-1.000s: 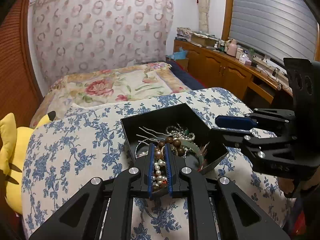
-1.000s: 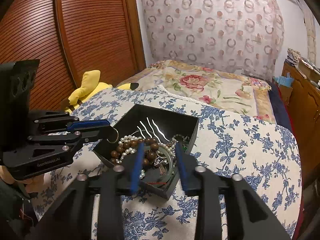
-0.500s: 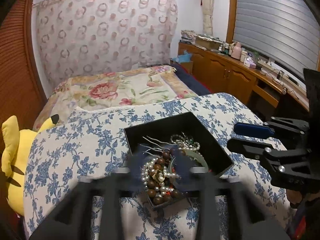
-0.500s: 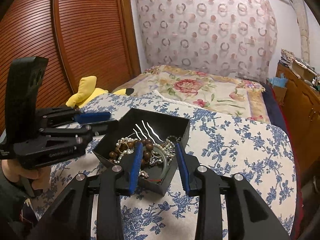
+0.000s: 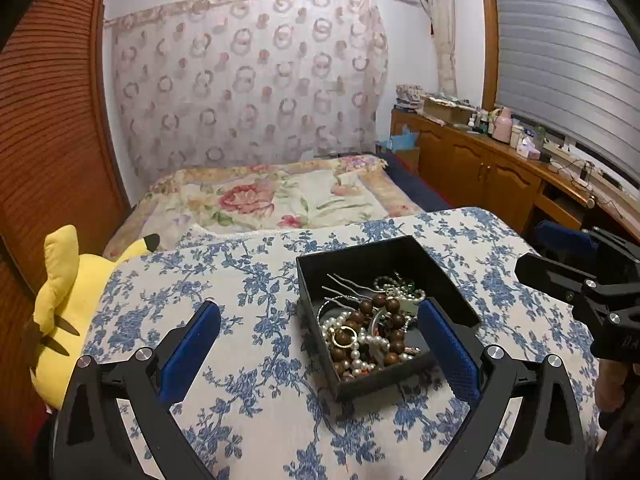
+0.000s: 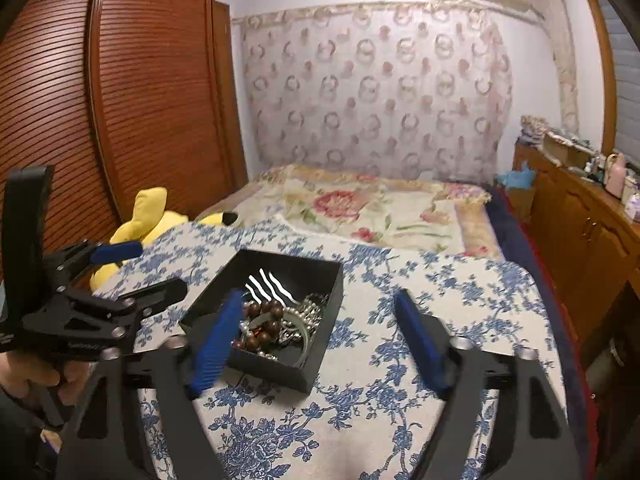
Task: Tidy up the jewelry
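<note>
A black open box (image 5: 352, 260) (image 6: 324, 354) sits on a blue-flowered cloth. It holds a tangle of jewelry: a brown bead bracelet (image 5: 390, 320) (image 6: 266, 316), white pearls (image 5: 362, 338), a gold ring (image 5: 344, 336), silver wavy hairpins (image 5: 340, 284) (image 6: 266, 284) and a pale bangle (image 6: 304, 334). My left gripper (image 5: 320, 340) is wide open and empty, raised above the box's near side. My right gripper (image 6: 320, 332) is wide open and empty, raised above the box. Each gripper shows at the edge of the other's view.
The flowered cloth (image 5: 240, 360) covers a rounded table. A yellow plush toy (image 5: 64, 292) lies at its left edge. A bed with a floral cover (image 5: 272, 200) stands behind. Wooden cabinets (image 5: 480, 172) run along the right wall and a slatted wooden wardrobe (image 6: 120, 120) stands on the left.
My left gripper let go of the pearl and bead strand into the box, opened wide and pulled back. My right gripper opened wider and drew back too.
</note>
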The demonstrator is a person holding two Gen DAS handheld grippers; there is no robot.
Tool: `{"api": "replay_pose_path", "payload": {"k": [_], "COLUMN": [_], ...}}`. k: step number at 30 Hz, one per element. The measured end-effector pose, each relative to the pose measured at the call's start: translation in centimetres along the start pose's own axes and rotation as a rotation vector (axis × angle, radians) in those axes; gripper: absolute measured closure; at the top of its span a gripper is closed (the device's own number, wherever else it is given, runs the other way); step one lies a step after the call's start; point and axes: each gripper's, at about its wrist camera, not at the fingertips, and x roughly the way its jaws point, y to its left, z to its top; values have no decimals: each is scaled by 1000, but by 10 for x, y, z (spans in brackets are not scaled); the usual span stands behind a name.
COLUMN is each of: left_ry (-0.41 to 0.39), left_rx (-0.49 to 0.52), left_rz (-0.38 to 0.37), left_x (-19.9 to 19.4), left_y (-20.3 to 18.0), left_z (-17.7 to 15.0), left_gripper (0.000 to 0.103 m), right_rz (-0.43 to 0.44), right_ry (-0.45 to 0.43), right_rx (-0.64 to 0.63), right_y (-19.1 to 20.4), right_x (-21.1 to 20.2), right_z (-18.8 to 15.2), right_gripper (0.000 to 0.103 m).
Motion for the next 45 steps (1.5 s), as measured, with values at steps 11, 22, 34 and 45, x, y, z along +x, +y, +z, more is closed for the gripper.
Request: {"api": "replay_pose_path", "payload": {"k": [11, 22, 34, 45], "left_ry": [-49, -71, -90, -88], "left_rx": [-4, -54, -54, -54], "left_rz": [15, 67, 80, 84], "left_x": [-51, -94, -103, -103], "left_y": [-6, 2, 5, 5], "left_z": [-13, -42, -46, -45], "left_gripper": [8, 8, 8, 8], "right_rz": [-40, -99, -112, -115], "right_ry": [-102, -131, -131, -129], "right_rx": [60, 78, 83, 82], "right_y": [7, 18, 20, 20], "right_x": [-49, -91, -91, -90], "right_z": [-8, -36, -45, -46], "right_gripper": [2, 2, 2, 2]}}
